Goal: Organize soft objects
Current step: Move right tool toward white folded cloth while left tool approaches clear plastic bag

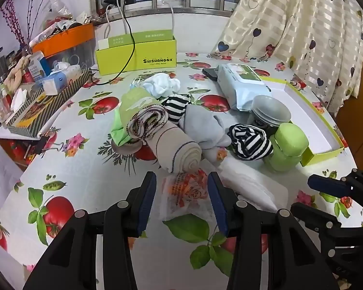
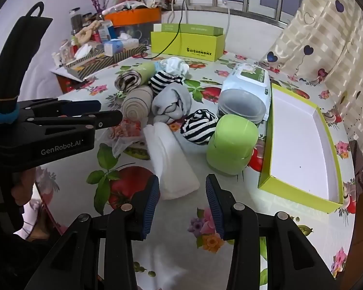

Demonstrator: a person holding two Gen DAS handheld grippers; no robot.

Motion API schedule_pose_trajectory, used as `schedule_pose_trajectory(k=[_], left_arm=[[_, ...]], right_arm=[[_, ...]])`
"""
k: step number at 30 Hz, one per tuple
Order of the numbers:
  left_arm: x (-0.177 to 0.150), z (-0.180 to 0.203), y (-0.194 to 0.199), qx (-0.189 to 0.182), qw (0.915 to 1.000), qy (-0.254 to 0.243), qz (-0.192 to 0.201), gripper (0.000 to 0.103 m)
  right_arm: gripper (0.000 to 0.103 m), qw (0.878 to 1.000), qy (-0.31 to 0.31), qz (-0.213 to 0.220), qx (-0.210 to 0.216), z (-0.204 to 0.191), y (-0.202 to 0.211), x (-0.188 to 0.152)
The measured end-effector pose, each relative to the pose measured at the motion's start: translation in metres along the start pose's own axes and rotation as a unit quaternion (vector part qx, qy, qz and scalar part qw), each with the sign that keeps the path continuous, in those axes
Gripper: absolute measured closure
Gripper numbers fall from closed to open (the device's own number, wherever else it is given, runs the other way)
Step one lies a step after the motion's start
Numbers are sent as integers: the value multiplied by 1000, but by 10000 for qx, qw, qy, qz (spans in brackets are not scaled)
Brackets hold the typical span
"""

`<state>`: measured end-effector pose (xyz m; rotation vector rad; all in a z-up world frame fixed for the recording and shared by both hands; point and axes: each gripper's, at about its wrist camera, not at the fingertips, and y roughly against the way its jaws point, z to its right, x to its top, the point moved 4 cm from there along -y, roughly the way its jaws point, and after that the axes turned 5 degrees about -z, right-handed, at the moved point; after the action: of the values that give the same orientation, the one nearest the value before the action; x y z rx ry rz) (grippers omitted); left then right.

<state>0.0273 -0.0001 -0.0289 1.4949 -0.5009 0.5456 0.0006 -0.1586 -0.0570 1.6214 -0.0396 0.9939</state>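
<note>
A heap of soft things lies mid-table: a beige rolled cloth, a grey sock, two black-and-white striped socks, a white sock and a flat folded white cloth. My left gripper is open just before the beige roll, with a thin orange-printed plastic packet lying on the table between its fingers. My right gripper is open at the near end of the white cloth, holding nothing.
An empty lime-green tray lies at the right. A green bottle, a clear jar and a wipes pack stand beside it. A lime box and cluttered organisers line the back left. Curtains hang on the right.
</note>
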Motion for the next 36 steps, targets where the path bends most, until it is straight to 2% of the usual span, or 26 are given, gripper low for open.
schedule_pose_trajectory(k=[23, 36], left_arm=[[-5, -3, 7, 59, 10000, -31, 42, 58], [-7, -7, 4, -215, 9996, 146, -59, 58]], right_arm=[[59, 9996, 104, 199, 150, -6, 3, 3], [59, 9996, 119, 223, 155, -7, 3, 4]])
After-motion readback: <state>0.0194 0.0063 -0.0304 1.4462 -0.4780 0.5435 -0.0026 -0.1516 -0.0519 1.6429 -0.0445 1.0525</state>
